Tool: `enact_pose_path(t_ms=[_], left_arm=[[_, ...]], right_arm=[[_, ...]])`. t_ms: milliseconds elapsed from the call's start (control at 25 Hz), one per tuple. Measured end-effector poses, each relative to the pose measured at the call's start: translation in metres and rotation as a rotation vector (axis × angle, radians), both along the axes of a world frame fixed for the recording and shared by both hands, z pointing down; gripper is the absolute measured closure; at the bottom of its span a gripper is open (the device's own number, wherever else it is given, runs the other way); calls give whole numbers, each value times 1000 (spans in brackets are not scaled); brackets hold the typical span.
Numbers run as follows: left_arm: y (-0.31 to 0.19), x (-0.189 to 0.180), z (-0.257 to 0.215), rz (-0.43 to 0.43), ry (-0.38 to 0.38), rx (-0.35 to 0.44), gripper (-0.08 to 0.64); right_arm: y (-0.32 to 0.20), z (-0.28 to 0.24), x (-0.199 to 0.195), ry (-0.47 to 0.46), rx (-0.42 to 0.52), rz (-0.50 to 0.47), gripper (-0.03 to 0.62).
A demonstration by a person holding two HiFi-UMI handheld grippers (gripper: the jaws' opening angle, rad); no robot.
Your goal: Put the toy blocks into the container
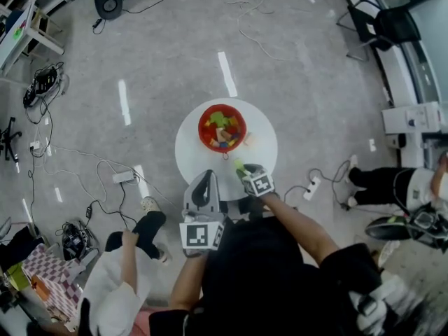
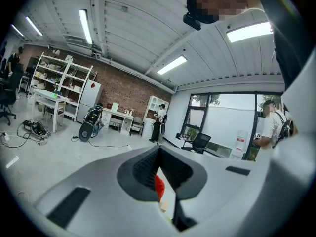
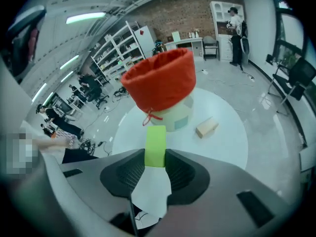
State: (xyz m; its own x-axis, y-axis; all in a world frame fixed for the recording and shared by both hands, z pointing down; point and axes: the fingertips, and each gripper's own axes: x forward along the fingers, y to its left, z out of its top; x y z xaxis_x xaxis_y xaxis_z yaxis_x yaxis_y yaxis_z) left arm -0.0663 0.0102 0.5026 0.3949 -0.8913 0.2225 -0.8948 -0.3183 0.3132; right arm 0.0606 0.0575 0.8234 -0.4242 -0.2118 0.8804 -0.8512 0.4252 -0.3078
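Note:
A red-lined container (image 1: 222, 127) holding several coloured blocks stands on the round white table (image 1: 192, 149). My right gripper (image 1: 242, 169) hovers over the table's near edge, shut on a lime-green block (image 1: 239, 165). In the right gripper view the green block (image 3: 155, 146) stands pinched between the jaws of the right gripper (image 3: 155, 156), just short of the container (image 3: 160, 83). A tan block (image 3: 206, 127) lies on the table to the container's right. My left gripper (image 1: 205, 182) is held at the table's near edge, shut and empty (image 2: 158, 149).
One person sits on the floor at the left (image 1: 133, 257) and another at the right (image 1: 392, 184). Cables and a power strip (image 1: 124, 177) trail across the floor around the table. An office chair (image 1: 378, 23) stands at the far right.

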Motion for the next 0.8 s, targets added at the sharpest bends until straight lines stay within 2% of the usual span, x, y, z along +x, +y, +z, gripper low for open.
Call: enact_pose_path(t_ms=[120, 280, 480, 640, 800], left_arm=[[1, 0, -5, -8, -1, 17, 561], [6, -2, -6, -21, -2, 7, 561], [8, -4, -11, -27, -12, 26, 561], [7, -4, -12, -37, -16, 27, 561], [5, -6, -15, -44, -23, 39, 561]], right_arm=[[-11, -31, 4, -30, 95, 1, 465], [-37, -80, -14, -117, 237, -17, 466], [-85, -118, -34, -148, 372, -27, 466], [-113, -113, -41, -123, 383, -32, 466], [-119, -101, -47, -83, 311, -23, 465]])
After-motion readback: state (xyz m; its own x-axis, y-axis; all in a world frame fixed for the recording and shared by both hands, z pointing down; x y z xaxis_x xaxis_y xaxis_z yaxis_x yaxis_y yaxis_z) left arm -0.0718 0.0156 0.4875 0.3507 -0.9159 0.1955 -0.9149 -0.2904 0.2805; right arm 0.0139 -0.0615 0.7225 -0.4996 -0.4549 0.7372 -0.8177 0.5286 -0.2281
